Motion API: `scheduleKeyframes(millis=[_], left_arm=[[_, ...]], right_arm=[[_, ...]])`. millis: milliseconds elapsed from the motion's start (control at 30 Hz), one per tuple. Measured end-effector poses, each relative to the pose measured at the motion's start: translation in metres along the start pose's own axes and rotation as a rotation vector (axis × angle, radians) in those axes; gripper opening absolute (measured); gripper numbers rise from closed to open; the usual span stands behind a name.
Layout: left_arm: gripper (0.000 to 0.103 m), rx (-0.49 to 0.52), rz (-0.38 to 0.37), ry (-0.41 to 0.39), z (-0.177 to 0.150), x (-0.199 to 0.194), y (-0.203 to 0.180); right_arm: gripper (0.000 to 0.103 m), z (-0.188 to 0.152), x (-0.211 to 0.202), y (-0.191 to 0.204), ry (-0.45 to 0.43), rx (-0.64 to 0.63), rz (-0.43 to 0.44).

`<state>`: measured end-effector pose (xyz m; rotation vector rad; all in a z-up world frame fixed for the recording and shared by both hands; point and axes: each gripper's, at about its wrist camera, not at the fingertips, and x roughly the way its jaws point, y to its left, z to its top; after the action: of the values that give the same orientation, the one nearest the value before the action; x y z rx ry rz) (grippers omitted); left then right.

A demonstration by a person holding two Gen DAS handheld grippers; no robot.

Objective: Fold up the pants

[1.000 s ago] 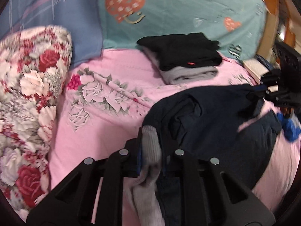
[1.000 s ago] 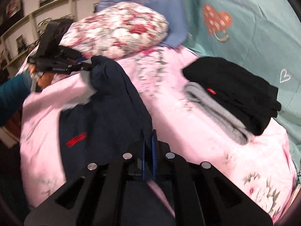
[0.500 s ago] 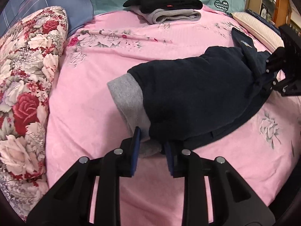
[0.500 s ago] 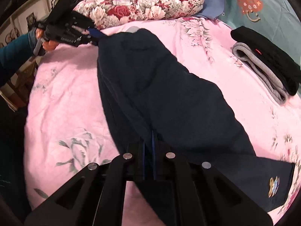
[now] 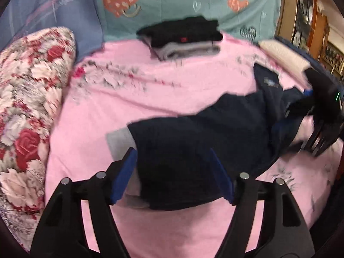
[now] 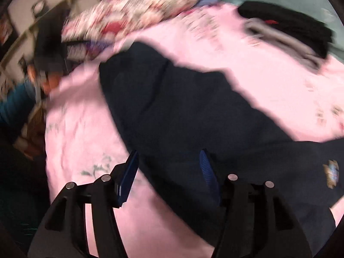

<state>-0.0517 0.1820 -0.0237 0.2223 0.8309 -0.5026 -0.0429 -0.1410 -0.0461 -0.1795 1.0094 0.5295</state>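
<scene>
Left wrist view: your left gripper [image 5: 172,172] has its two fingers wide apart w/ nothing pinched. The blue pads [image 5: 122,178] sit on each side of the near end of the dark navy pants [image 5: 193,150], not squeezing it. The pants lie in a long folded strip on the pink bed sheet [image 5: 150,99], going from right in front of you off to the right. A bit of gray lining [image 5: 119,138] pokes out at the near left end. A small light patch shows on the far right end. Your right gripper [image 5: 322,120] is at the right edge, by that far end of the pants; it's blurry, so you can't tell its fingers from here. At the back of the bed sits a stack of folded clothes [image 5: 182,36], black on top, gray under. A flowery pillow [image 5: 28,99] is on the left. A teal cover w/ hearts [image 5: 182,2] is behind the stack.

Right wrist view: pic is blurry. Your right gripper [image 6: 169,172] is spread wide too, holding nothing. The pants [image 6: 182,107] lie flat under & past the fingers, across the pink sheet [image 6: 86,133]. A small logo [image 6: 332,173] shows at the right end. Your left gripper [image 6: 51,43] is far off at upper left, w/ a teal sleeve [image 6: 13,107] below it. The folded stack [image 6: 288,25] is at upper right, well apart from the pants.
</scene>
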Motion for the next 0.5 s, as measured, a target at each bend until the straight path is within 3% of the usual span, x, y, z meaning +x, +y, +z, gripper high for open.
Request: scheduleKeyframes(millis=[133,167,333,500], left_arm=[[0.075,-0.011,0.067,0.124,-0.023,0.031,0.006],[0.076,-0.012,0.068,0.11,-0.028,0.028,0.008],[0.074,-0.032,0.048,0.088,-0.018,0.01,0.007],[0.074,0.019,-0.023,0.015,0.003,-0.006,-0.018]], right_arm=[[0.06,0.015,-0.046,-0.074,-0.069,0.16,-0.194],[0.06,0.019,-0.057,-0.109,-0.074,0.258,-0.265],[0.06,0.014,-0.073,-0.255,-0.031,0.714,-0.43],[0.06,0.018,-0.054,-0.303,0.042,0.687,-0.546]])
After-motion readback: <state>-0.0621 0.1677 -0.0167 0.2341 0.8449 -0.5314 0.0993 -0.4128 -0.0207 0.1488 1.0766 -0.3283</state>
